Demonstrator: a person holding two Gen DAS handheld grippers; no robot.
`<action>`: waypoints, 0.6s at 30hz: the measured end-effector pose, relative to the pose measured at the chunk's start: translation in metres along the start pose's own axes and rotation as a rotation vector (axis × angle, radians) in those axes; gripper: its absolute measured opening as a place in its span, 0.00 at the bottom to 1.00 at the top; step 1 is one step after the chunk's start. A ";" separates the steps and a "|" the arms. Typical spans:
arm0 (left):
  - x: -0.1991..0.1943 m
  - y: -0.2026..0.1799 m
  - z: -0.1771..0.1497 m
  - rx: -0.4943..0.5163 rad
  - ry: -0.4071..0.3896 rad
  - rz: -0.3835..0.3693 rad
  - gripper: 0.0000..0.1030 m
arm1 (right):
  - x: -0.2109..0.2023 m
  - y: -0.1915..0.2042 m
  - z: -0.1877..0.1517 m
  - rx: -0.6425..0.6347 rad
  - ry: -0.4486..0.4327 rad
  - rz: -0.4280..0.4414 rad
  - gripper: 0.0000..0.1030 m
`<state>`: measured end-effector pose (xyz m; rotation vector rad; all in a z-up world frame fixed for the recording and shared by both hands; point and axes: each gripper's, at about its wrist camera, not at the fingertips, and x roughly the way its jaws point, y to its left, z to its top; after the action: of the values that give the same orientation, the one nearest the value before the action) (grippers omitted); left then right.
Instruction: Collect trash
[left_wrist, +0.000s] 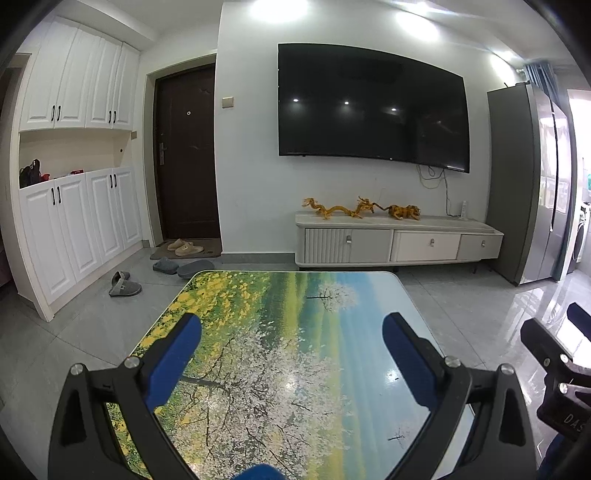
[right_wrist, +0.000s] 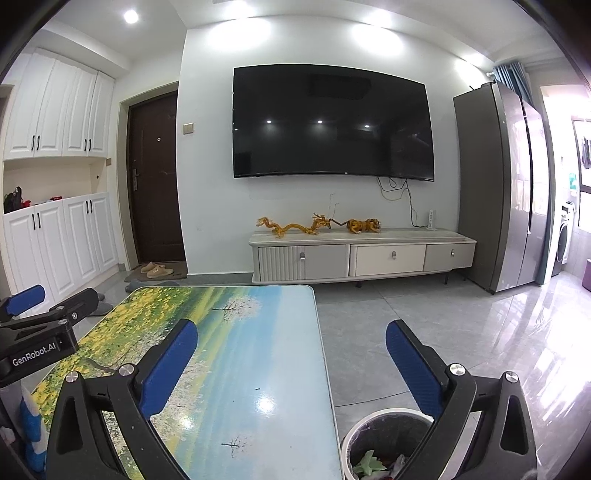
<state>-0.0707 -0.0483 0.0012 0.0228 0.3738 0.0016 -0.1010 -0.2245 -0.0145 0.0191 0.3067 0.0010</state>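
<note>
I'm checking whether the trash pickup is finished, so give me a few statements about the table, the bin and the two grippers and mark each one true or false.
1. The left gripper is clamped on a wrapper. False: its jaws stand wide apart and hold nothing.
2. The right gripper is open and holds nothing. True.
3. The bin stands on the table. False: it stands on the floor beside the table's right edge.
4. The bin has trash in it. True.
5. The television is playing a show. False: its screen is dark.
</note>
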 end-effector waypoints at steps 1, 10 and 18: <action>0.000 -0.001 0.000 0.001 0.000 -0.001 0.96 | 0.000 -0.001 -0.001 0.002 0.001 -0.002 1.00; 0.002 -0.010 -0.005 0.028 0.006 -0.019 1.00 | 0.006 -0.011 -0.010 0.022 0.031 -0.033 1.00; 0.008 -0.022 -0.011 0.050 0.023 -0.043 1.00 | 0.010 -0.020 -0.014 0.040 0.049 -0.059 1.00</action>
<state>-0.0676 -0.0699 -0.0121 0.0638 0.3969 -0.0500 -0.0955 -0.2444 -0.0316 0.0500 0.3561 -0.0634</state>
